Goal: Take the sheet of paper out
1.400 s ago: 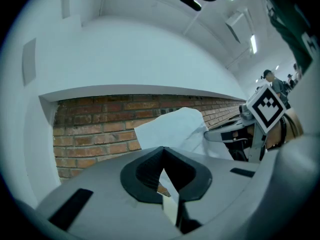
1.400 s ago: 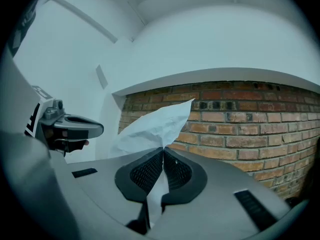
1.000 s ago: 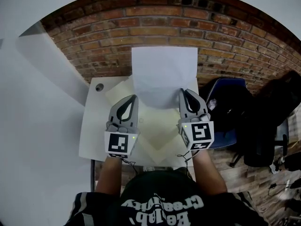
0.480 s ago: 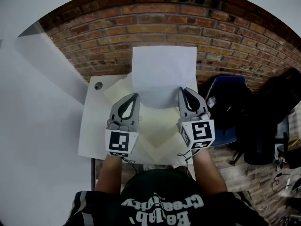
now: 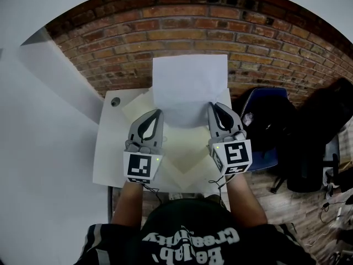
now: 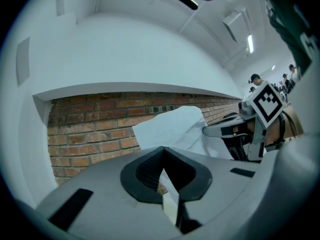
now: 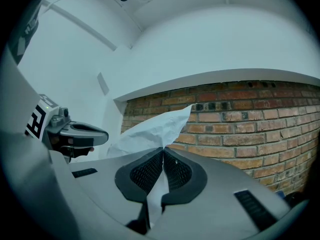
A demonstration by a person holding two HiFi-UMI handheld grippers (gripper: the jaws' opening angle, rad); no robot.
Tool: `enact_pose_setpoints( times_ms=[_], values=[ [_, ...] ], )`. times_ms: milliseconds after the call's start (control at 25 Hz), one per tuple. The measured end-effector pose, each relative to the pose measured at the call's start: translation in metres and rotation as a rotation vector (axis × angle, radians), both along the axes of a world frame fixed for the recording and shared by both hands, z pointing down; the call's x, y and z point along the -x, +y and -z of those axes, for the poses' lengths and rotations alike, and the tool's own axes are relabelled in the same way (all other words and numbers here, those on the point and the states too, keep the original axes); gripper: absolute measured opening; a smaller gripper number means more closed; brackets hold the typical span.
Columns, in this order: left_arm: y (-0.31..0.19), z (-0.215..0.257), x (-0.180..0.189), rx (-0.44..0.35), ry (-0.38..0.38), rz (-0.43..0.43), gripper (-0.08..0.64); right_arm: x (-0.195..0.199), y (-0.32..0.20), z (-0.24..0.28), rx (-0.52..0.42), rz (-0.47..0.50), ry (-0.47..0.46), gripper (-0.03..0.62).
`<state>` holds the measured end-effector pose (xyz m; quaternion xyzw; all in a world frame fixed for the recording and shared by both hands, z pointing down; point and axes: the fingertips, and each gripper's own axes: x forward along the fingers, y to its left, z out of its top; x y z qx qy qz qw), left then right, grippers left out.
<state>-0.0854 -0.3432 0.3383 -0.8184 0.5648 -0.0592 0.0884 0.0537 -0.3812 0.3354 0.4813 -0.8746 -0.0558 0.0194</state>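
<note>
A white sheet of paper [image 5: 190, 90] hangs in the air above the table, held by its two lower corners. My left gripper [image 5: 159, 112] is shut on the lower left corner, and a strip of the paper [image 6: 172, 129] runs between its closed jaws [image 6: 162, 154]. My right gripper [image 5: 212, 106] is shut on the lower right corner, where the paper [image 7: 155, 129] rises out of its closed jaws [image 7: 163, 153]. Both grippers point level, side by side. A cream envelope [image 5: 185, 156] lies flat on the table beneath them.
The white table [image 5: 107, 159] carries a small round dark thing [image 5: 116, 101] at its far left corner. A blue chair [image 5: 265, 126] with dark bags stands to the right. Brick flooring [image 5: 165, 37] lies beyond the table, and a white wall [image 5: 38, 120] at left.
</note>
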Motion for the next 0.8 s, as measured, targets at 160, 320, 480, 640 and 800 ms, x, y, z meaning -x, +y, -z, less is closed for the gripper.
enact_pose_setpoints(
  times_ms=[160, 320, 480, 640, 800],
  values=[
    [-0.0017, 0.0001, -0.0008, 0.001, -0.008, -0.007, 0.0, 0.0033, -0.0002, 0.0001, -0.001, 0.012, 0.007, -0.005],
    [-0.0019, 0.0021, -0.0006, 0.003, -0.013, -0.01, 0.0, 0.0065, 0.0007, 0.0023, -0.005, 0.022, 0.01, -0.005],
    [-0.0018, 0.0024, -0.001, 0.0, -0.019, -0.015, 0.0, 0.0074, 0.0012, 0.004, -0.009, 0.027, 0.016, -0.005],
    [-0.0022, 0.0014, -0.0003, 0.009, -0.018, -0.015, 0.0, 0.0076, 0.0013, 0.0047, -0.012, 0.033, 0.02, -0.005],
    [-0.0015, 0.001, -0.0011, 0.007, -0.027, -0.017, 0.0, 0.0096, 0.0043, 0.0083, -0.028, 0.041, 0.046, -0.005]
  ],
)
